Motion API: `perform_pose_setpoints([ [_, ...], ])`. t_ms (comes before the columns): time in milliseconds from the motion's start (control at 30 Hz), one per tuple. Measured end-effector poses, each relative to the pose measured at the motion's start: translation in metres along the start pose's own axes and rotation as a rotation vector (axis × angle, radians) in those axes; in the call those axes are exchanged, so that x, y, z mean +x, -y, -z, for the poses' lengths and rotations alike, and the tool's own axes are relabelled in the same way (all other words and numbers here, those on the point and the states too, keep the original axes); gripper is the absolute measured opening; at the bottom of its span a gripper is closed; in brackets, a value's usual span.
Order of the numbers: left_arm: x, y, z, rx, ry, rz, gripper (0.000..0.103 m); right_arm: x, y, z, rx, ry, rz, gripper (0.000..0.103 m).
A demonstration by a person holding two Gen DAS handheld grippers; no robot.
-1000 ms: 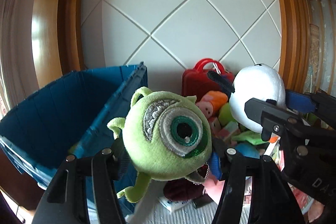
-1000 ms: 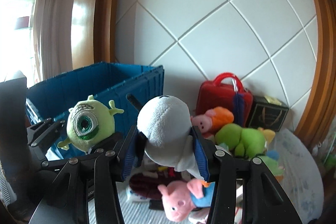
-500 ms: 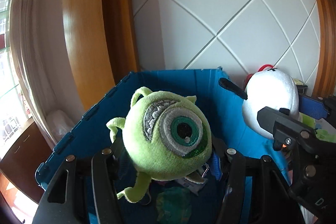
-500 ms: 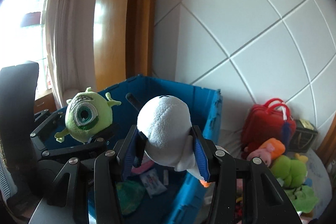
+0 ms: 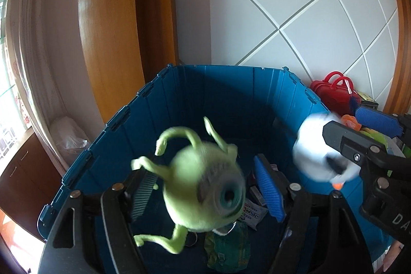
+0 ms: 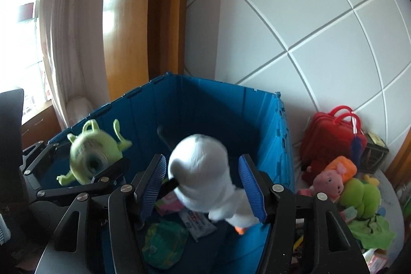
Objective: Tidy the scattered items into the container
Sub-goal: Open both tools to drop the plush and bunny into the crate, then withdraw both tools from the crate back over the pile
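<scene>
Both toys let go over the bin

The left gripper [image 5: 208, 190] and right gripper [image 6: 203, 186], clamped a second ago, now stand spread; the green one-eyed plush [image 5: 203, 191] and white plush [image 6: 203, 173] tumble, blurred, into the near blue crate [image 6: 272, 135], while more toys [image 6: 341, 186] wait at right.

Open-topped blue bin [image 6: 269, 125] gives room inside; toy pile [image 6: 354, 194] crowds its right side.

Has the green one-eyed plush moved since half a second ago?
Yes. The green one-eyed plush has left the opened left gripper, tipping downward toward the floor of the blue bin.
</scene>
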State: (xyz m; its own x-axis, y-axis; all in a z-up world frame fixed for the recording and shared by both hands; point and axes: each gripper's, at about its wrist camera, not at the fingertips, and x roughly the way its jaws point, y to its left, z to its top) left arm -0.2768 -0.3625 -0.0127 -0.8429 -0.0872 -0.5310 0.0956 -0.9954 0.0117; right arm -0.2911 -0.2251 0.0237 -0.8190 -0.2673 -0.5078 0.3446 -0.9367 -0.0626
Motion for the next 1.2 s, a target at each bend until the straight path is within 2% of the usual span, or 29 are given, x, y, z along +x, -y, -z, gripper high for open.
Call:
perform_pose_setpoints([
  [33, -0.001, 0.000, 0.001, 0.001, 0.000, 0.001, 0.080, -0.003, -0.001, 0.000, 0.005, 0.003, 0.000, 0.073],
  [100, -0.004, 0.002, 0.004, 0.002, -0.001, 0.005, 0.081, -0.007, 0.001, 0.000, 0.016, 0.015, 0.004, 0.083],
  [267, -0.007, 0.004, 0.008, 0.002, -0.014, 0.009, 0.082, -0.018, 0.007, 0.003, 0.029, 0.034, 0.010, 0.083],
  [667, -0.021, 0.008, 0.020, -0.005, -0.051, 0.007, 0.083, -0.030, 0.015, 0.020, 0.049, 0.006, 0.008, 0.084],
  [800, -0.031, 0.010, 0.028, -0.011, -0.055, 0.017, 0.083, -0.040, 0.019, 0.027, 0.061, 0.011, 0.007, 0.090],
  [900, -0.045, 0.014, 0.036, -0.013, -0.034, 0.020, 0.084, -0.052, 0.025, 0.034, 0.076, 0.022, 0.005, 0.096],
  [967, -0.057, 0.019, 0.041, -0.013, -0.012, 0.030, 0.088, -0.064, 0.032, 0.039, 0.088, 0.037, 0.011, 0.102],
  [1033, -0.070, 0.027, 0.047, -0.008, 0.014, 0.044, 0.095, -0.077, 0.039, 0.047, 0.104, 0.051, 0.015, 0.102],
  [1200, -0.102, 0.061, 0.056, 0.008, 0.067, 0.068, 0.095, -0.112, 0.071, 0.069, 0.152, 0.074, 0.036, 0.102],
])
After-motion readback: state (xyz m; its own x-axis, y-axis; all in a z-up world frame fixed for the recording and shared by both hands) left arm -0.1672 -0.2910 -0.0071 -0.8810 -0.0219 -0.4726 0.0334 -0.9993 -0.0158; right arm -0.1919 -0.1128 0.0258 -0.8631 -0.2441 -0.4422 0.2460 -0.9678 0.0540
